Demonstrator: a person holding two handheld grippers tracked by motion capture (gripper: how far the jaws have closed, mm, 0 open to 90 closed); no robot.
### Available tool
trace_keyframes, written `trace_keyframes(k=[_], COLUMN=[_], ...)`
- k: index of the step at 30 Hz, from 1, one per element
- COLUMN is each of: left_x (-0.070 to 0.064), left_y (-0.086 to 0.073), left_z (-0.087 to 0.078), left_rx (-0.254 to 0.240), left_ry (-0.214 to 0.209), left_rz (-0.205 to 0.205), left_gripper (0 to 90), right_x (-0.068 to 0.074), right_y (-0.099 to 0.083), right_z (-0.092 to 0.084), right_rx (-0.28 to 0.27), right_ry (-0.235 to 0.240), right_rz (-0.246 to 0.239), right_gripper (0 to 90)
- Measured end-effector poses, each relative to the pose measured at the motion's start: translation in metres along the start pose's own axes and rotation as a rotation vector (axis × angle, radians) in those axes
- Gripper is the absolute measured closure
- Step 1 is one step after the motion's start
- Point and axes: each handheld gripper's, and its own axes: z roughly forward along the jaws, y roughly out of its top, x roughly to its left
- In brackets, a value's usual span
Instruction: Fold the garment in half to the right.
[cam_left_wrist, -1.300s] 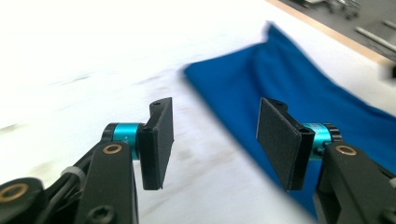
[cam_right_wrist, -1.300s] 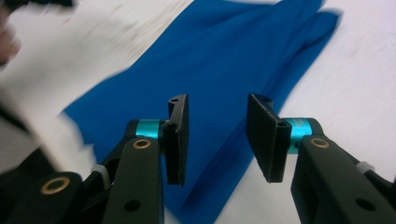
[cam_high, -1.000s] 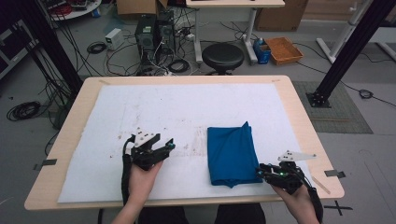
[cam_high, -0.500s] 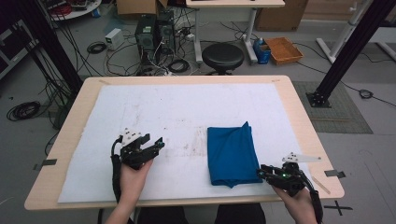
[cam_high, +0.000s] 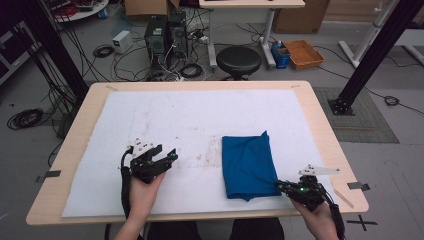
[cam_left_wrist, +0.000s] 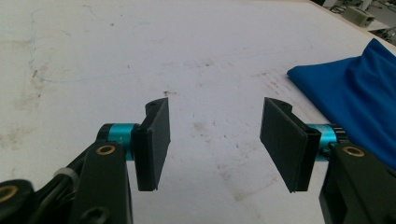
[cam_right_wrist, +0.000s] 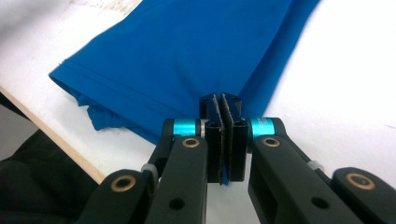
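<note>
Folded blue fabric cloth (cam_high: 248, 165) lies on the white padded mat (cam_high: 190, 120) covering the wooden table (cam_high: 320, 120), right of centre near the front edge. Right gripper (cam_right_wrist: 222, 109) has just closed, its 2 jaws pinching the cloth's near right edge. Left gripper (cam_left_wrist: 212, 135) hovers over bare mat, well left of the cloth, jaws spread, nothing between.

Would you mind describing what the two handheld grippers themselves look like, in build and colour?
Both are black. The left gripper has flat rectangular pads on turquoise collars, brass-coloured pivot pins and a black cable. The right gripper matches, with a small green light on its body and a grey three-cornered plate on top.
</note>
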Motion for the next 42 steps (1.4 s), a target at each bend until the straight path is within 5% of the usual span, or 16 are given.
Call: trace_keyframes(k=[9, 15, 19, 22, 25, 29, 31, 33, 38, 42], left_x=[-0.003, -0.004, -0.004, -0.003, -0.002, -0.001, -0.001, -0.001, 0.002, 0.005], left_y=[0.000, 0.001, 0.001, 0.000, -0.001, -0.002, -0.001, -0.001, 0.000, 0.003], left_z=[0.002, 0.004, 0.004, 0.005, 0.006, 0.009, 0.009, 0.009, 0.008, 0.007], left_rx=[0.007, 0.011, 0.010, 0.015, 0.017, 0.026, 0.028, 0.024, 0.019, 0.012], left_ry=[-0.013, -0.022, -0.026, -0.026, -0.023, -0.023, -0.022, -0.022, -0.007, -0.012], left_rz=[0.007, 0.013, 0.015, 0.023, 0.025, 0.026, 0.028, 0.033, 0.033, 0.042], left_gripper=[42.8, 42.7, 42.7, 42.7, 42.6, 42.3, 42.3, 42.4, 42.1, 40.2], right_x=[-0.008, -0.019, -0.038, -0.053, -0.066, -0.075, -0.075, -0.072, -0.071, -0.072], right_y=[-0.007, 0.028, 0.070, 0.094, 0.109, 0.117, 0.119, 0.119, 0.119, 0.117], right_z=[-0.008, -0.009, 0.010, 0.027, 0.050, 0.075, 0.083, 0.088, 0.091, 0.089], right_rx=[0.030, -0.053, -0.098, -0.133, -0.123, -0.111, -0.086, -0.073, -0.055, -0.071], right_ry=[-0.034, -0.087, -0.122, -0.109, -0.121, -0.076, -0.065, -0.117, -0.191, -0.226], right_rz=[0.034, 0.024, 0.043, 0.104, 0.155, 0.236, 0.223, 0.160, 0.083, 0.071], right_gripper=[82.0, 72.9, 67.8, 65.3, 62.3, 65.8, 78.4, 86.9, 86.4, 71.8])
